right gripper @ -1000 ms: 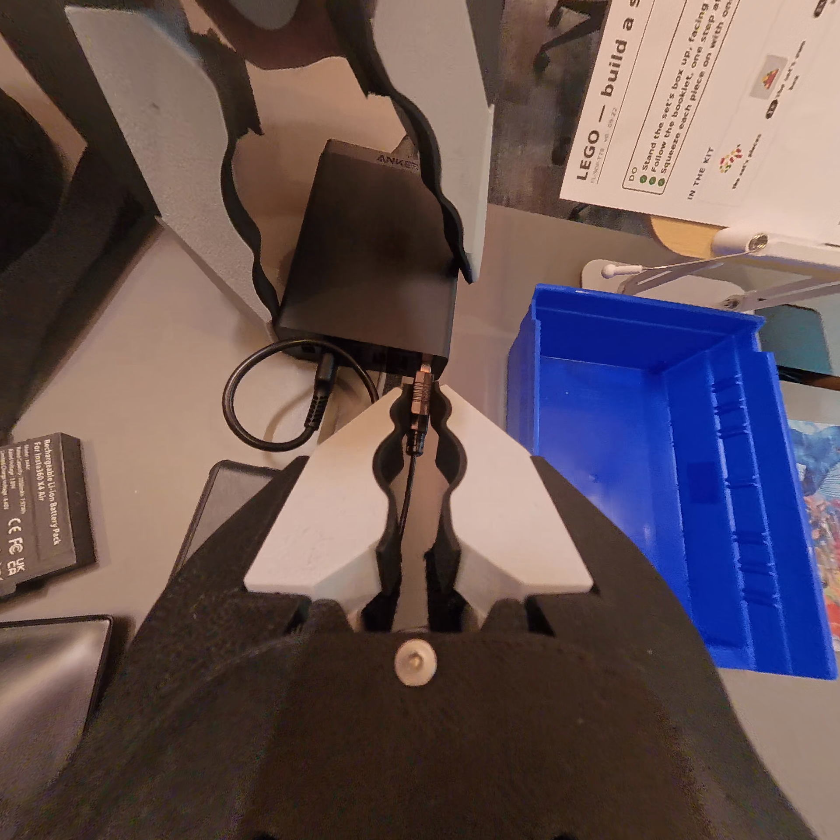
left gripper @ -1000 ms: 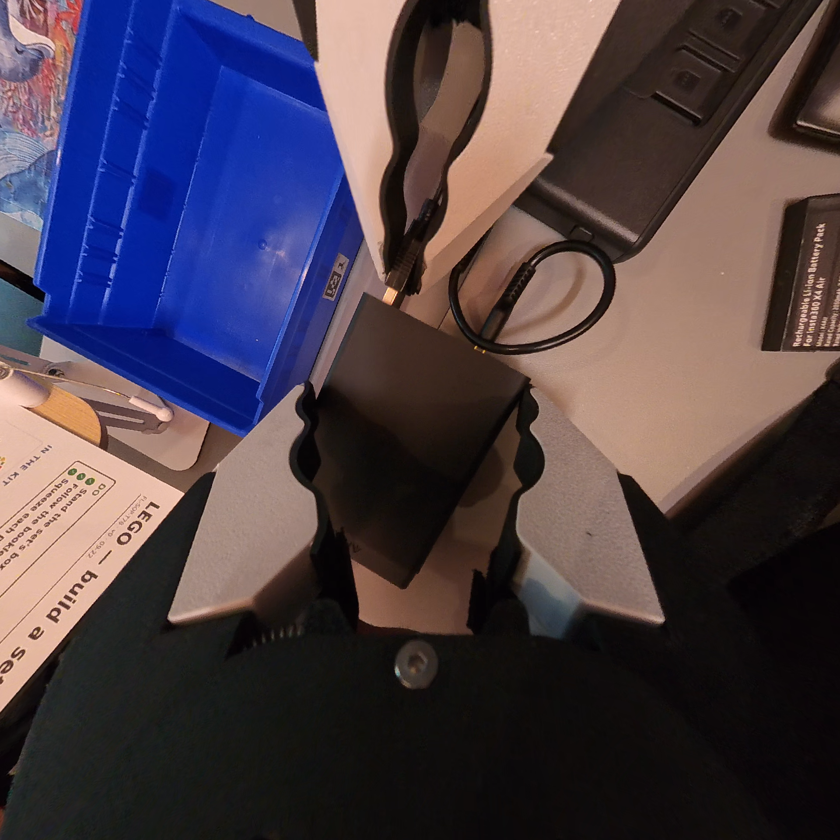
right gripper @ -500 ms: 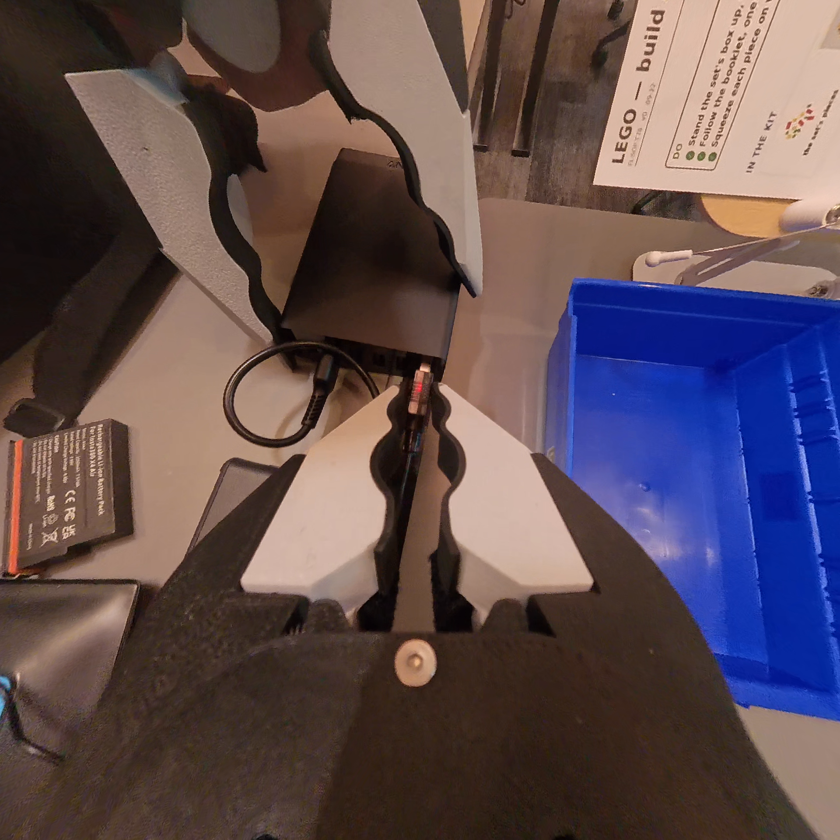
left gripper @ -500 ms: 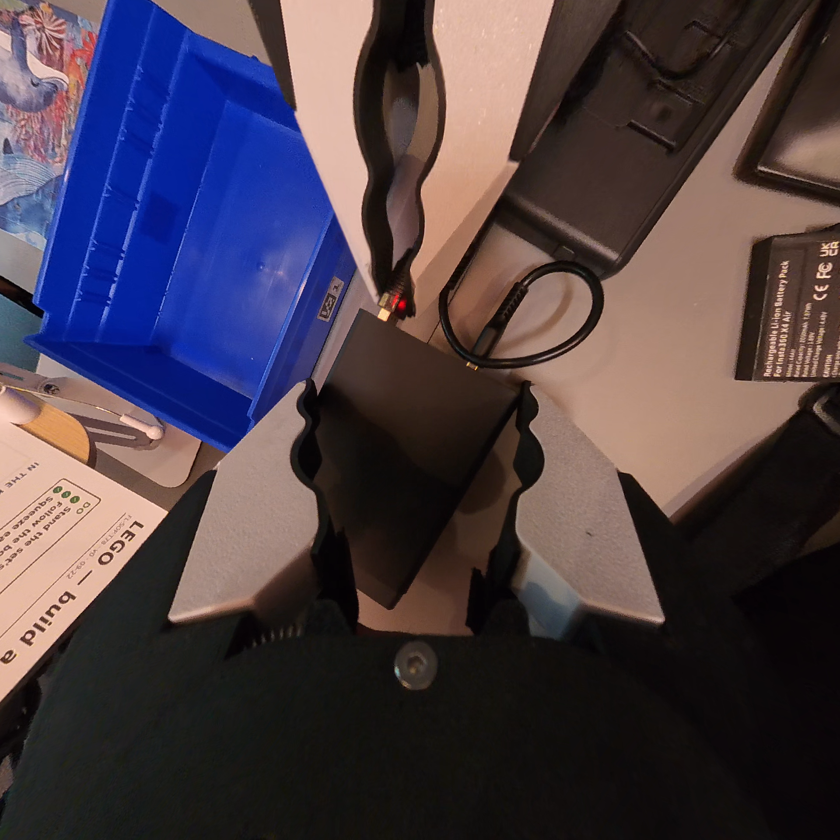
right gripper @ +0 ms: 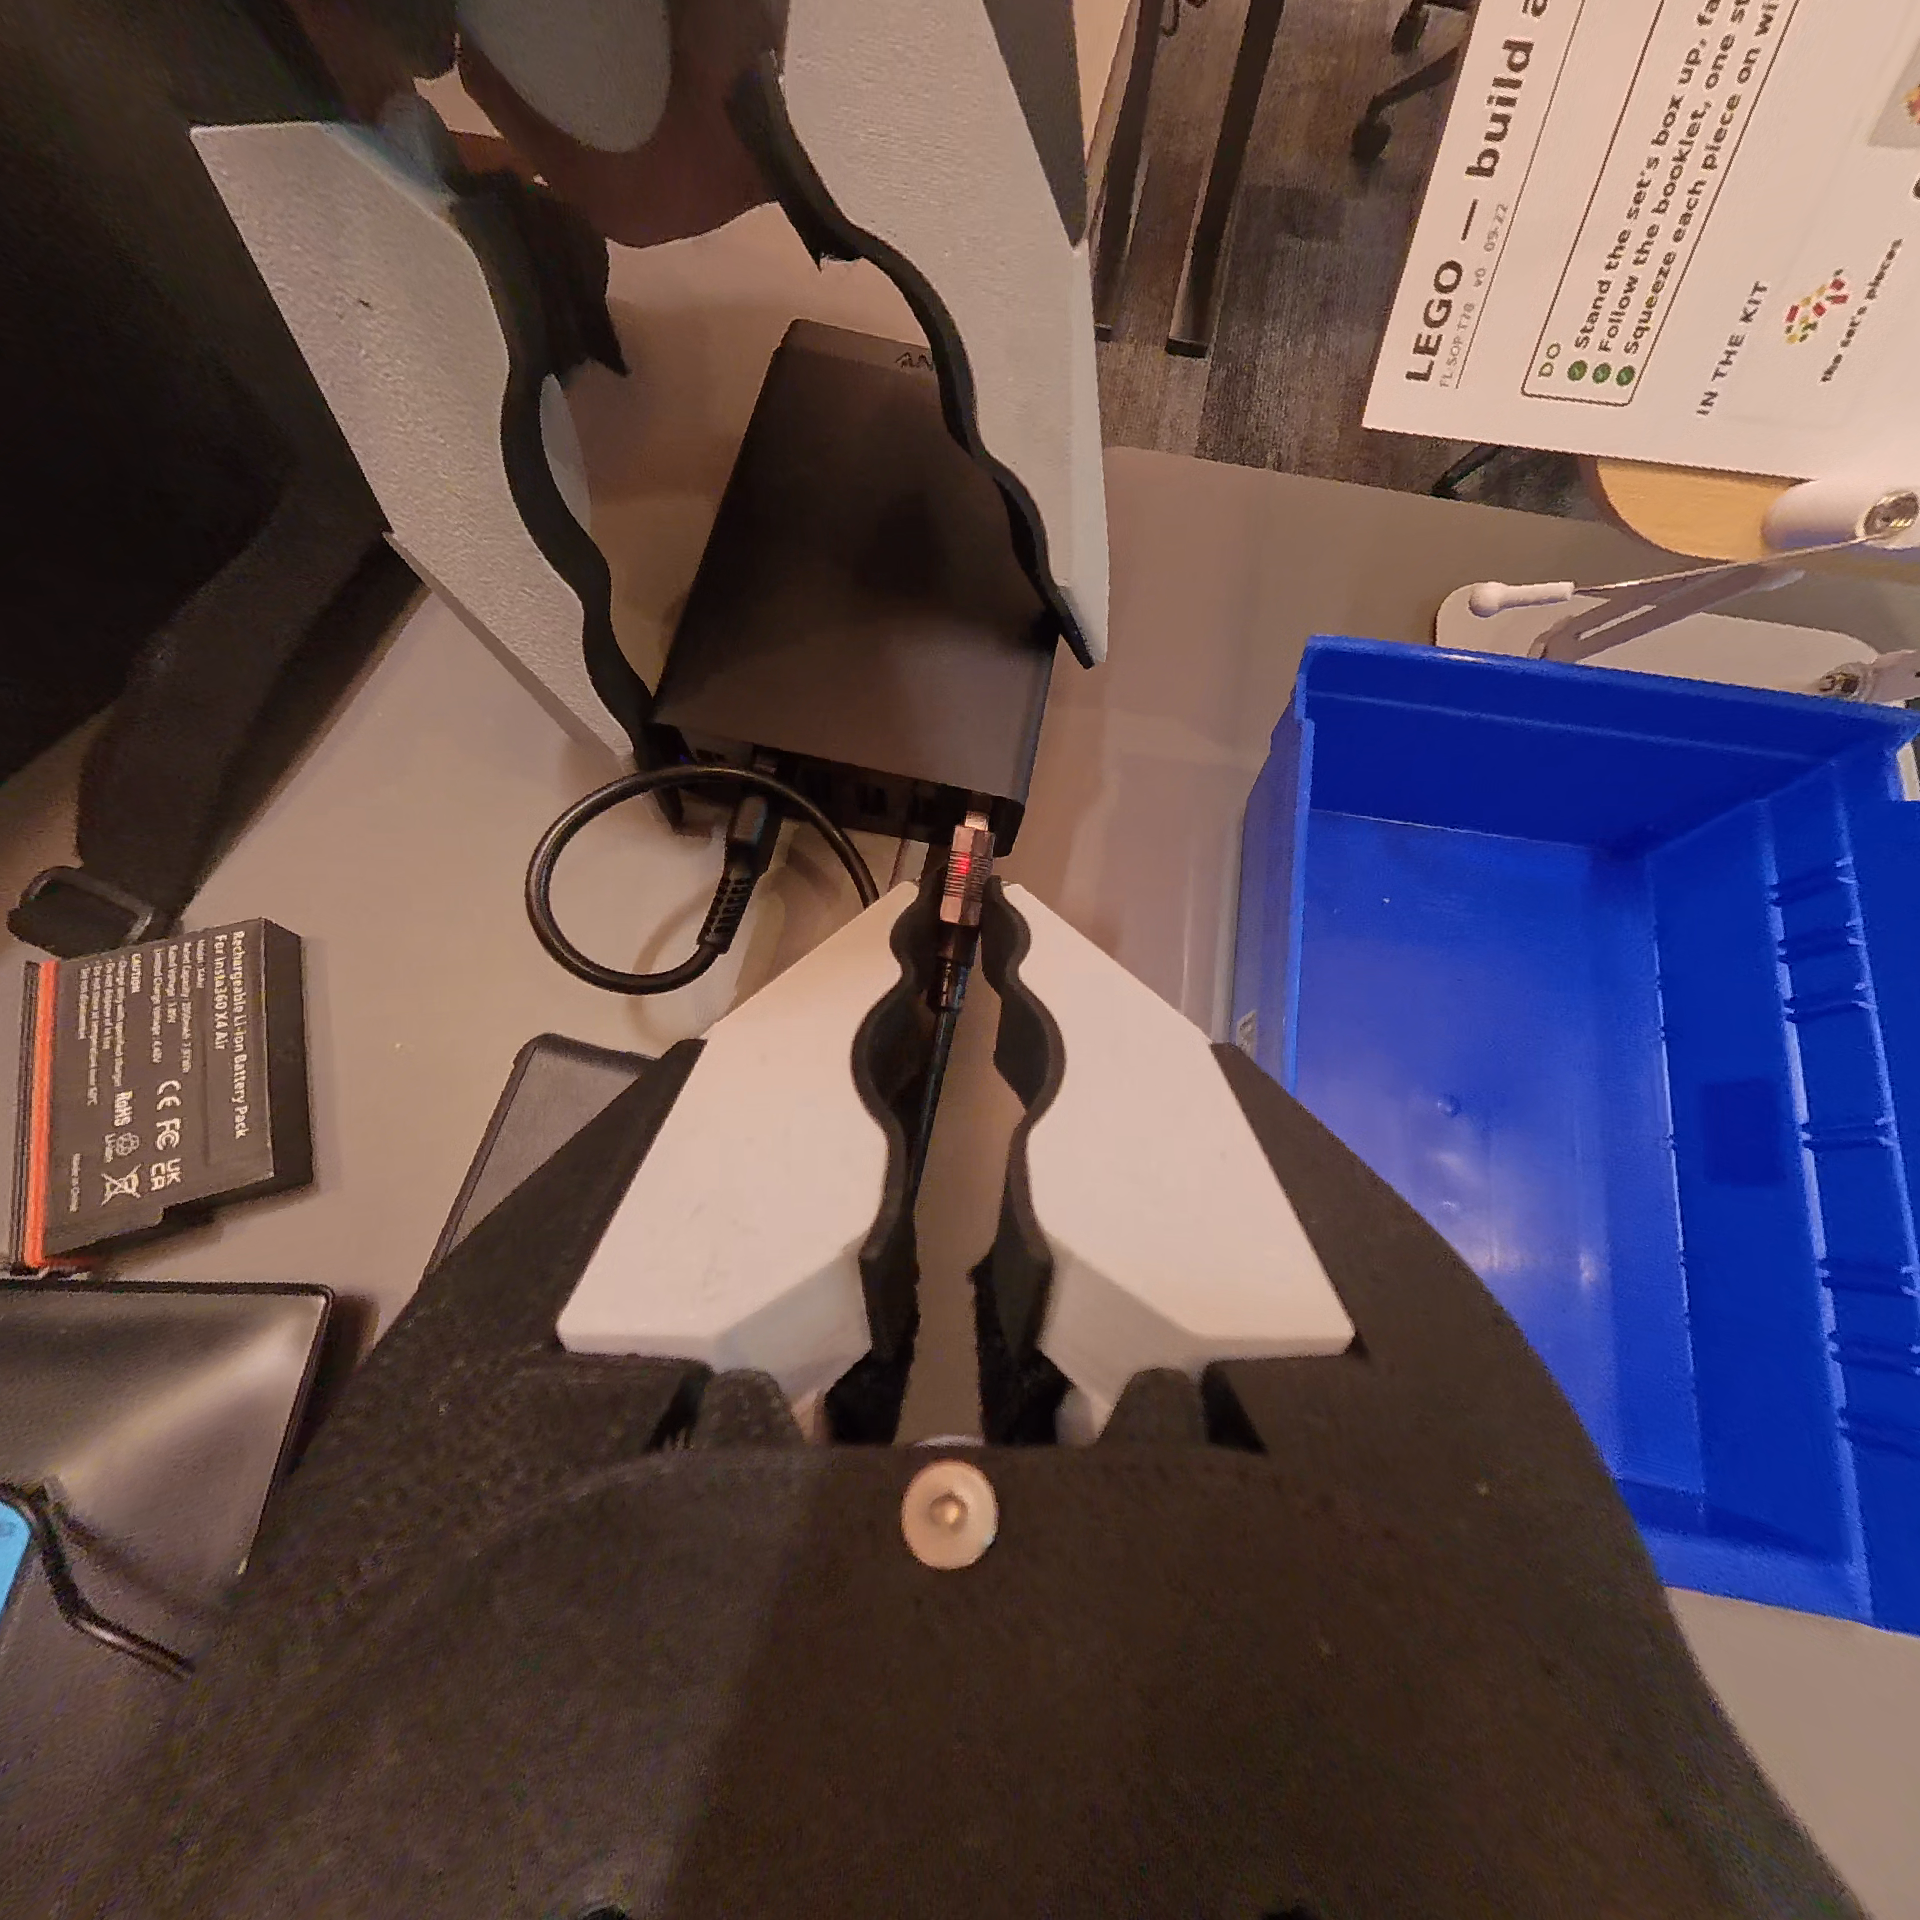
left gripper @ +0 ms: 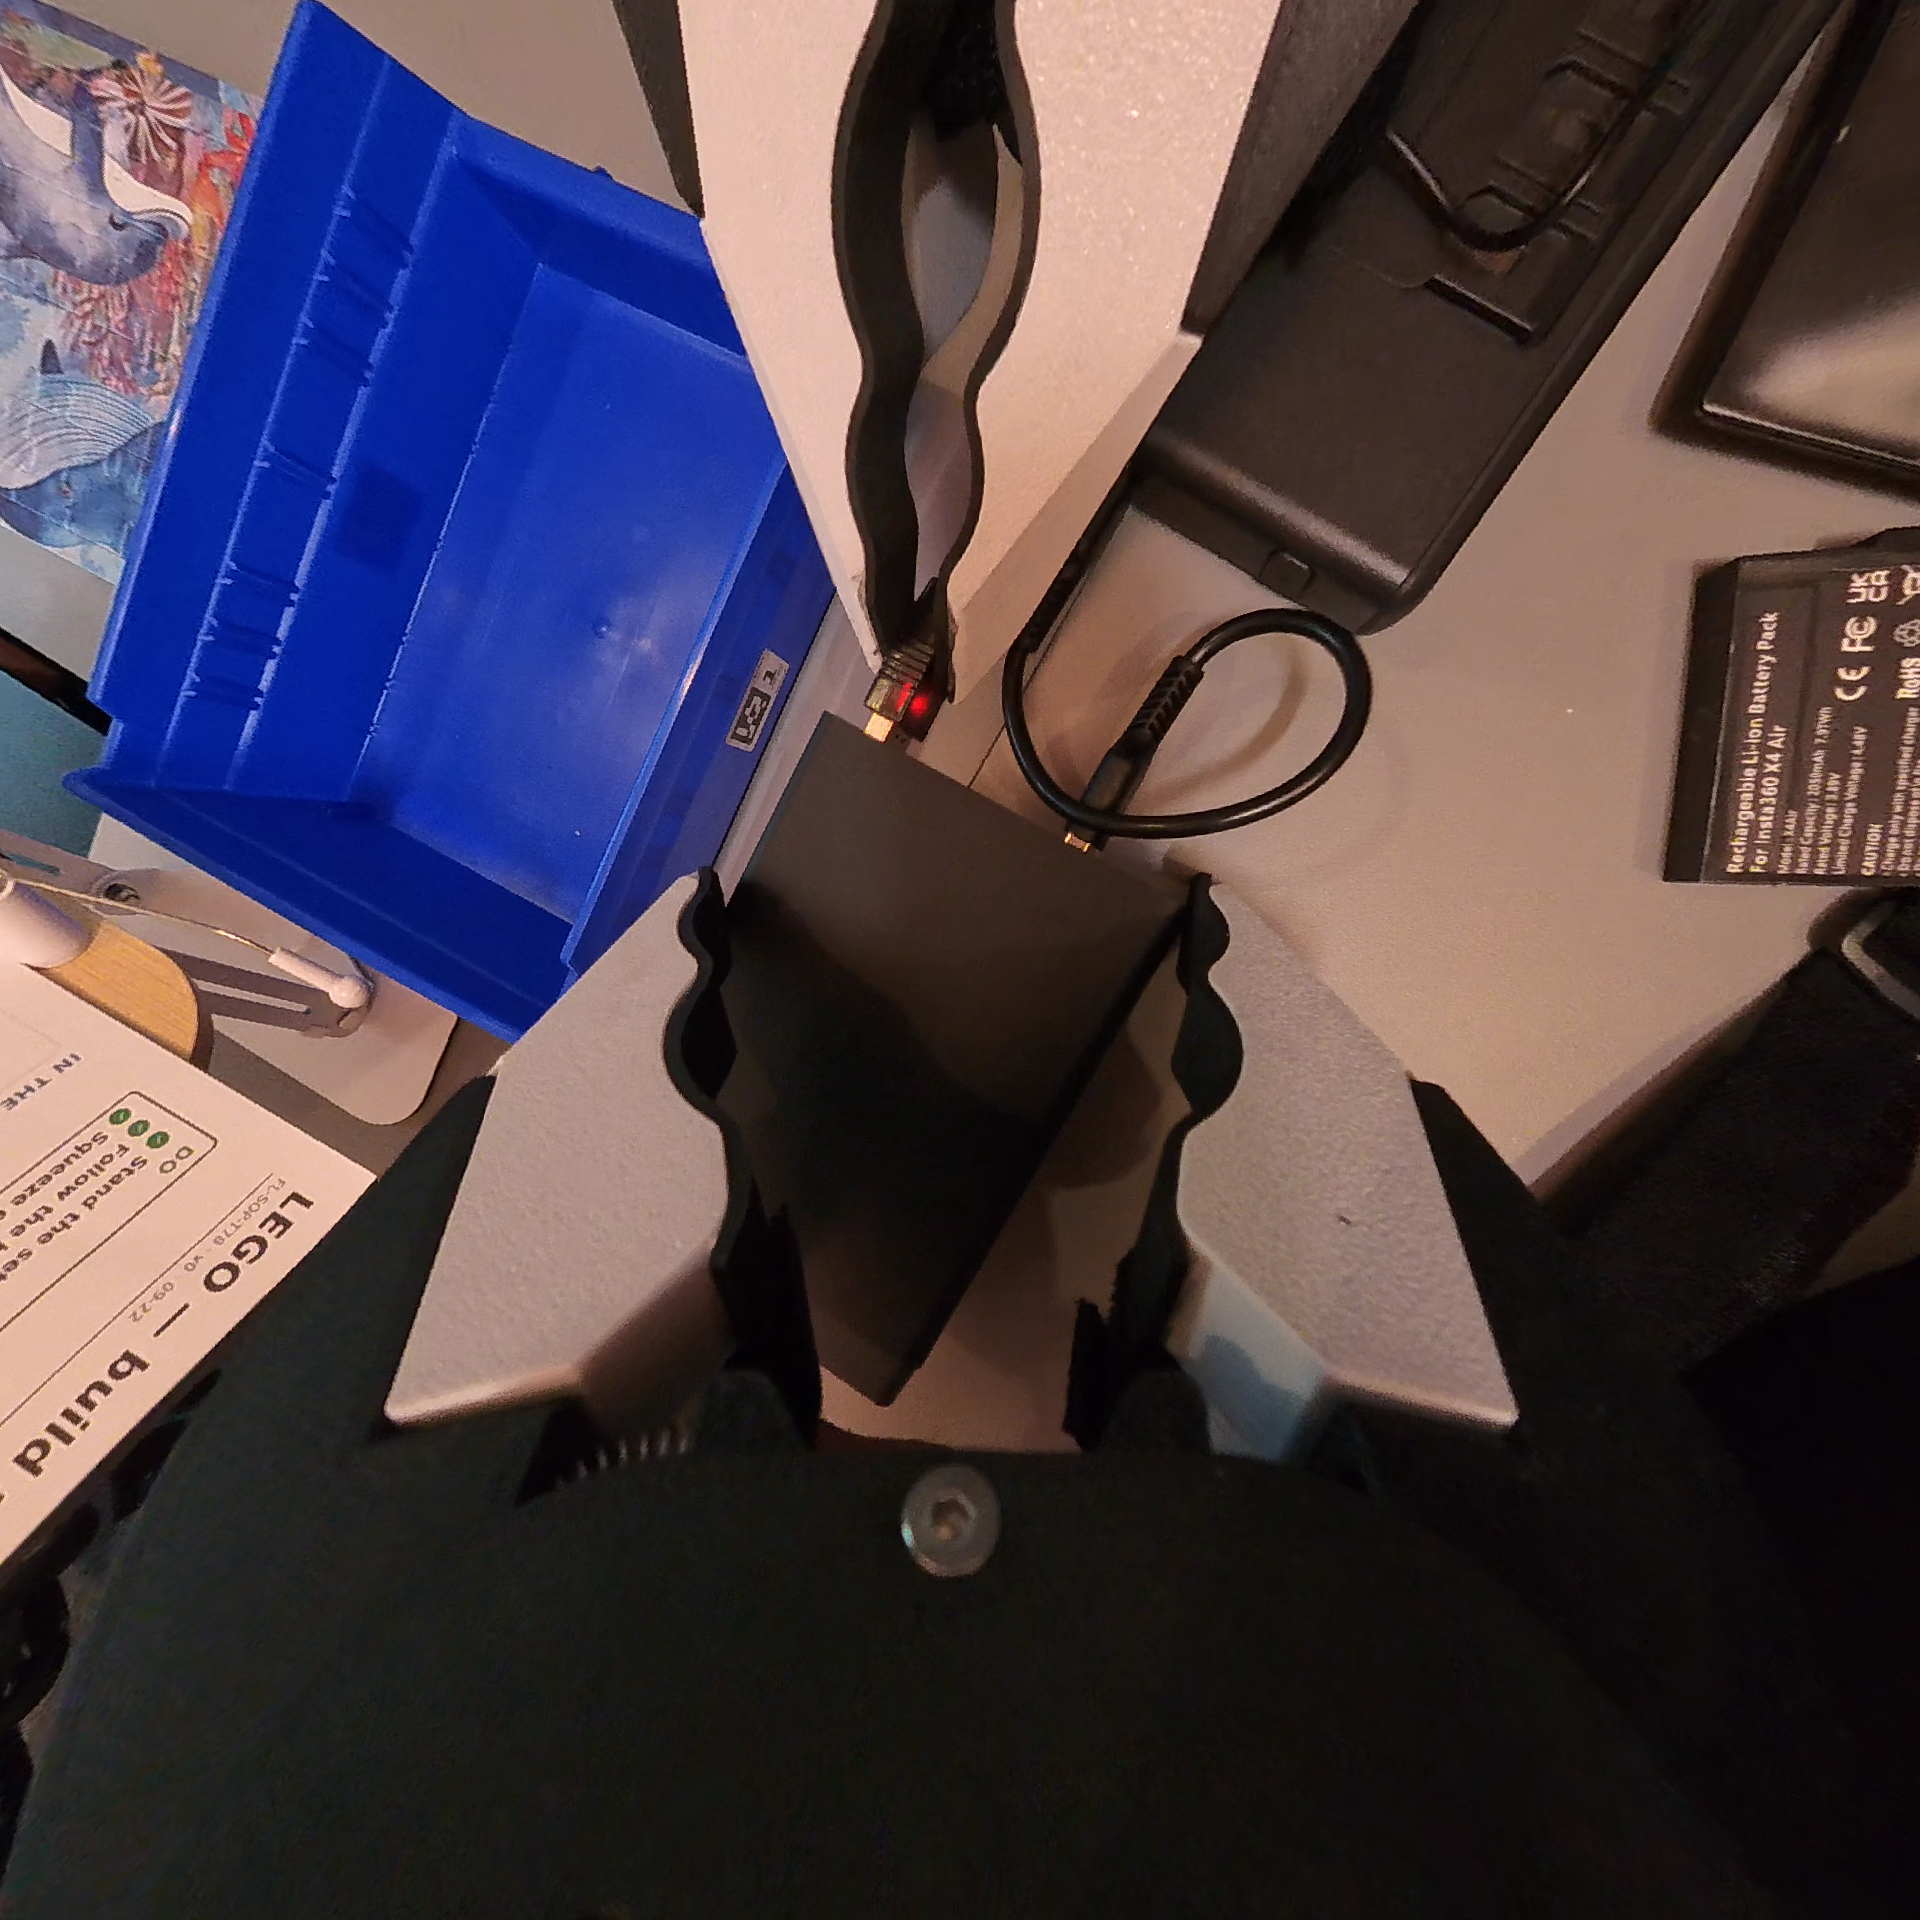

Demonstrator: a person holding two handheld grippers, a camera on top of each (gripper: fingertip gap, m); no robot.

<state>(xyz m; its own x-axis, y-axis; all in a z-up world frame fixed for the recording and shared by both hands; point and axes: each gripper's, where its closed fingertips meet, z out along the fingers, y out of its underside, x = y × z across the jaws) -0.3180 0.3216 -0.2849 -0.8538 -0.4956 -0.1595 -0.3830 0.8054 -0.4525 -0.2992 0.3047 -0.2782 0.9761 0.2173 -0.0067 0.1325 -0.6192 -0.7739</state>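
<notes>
**Plug at the port**

Your left gripper clamps the black charger box on the grey worktop. Your right gripper pinches a cable plug, red light glowing, its tip at the box's end port. Blue bin just beside, a looped short cable opposite.

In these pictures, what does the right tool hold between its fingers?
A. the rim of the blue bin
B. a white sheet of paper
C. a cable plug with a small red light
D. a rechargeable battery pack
C: in the right wrist view the right tool is closed on the cable plug, whose red light glows, at the port edge of the black charger box; the left tool is closed around that box.
</notes>
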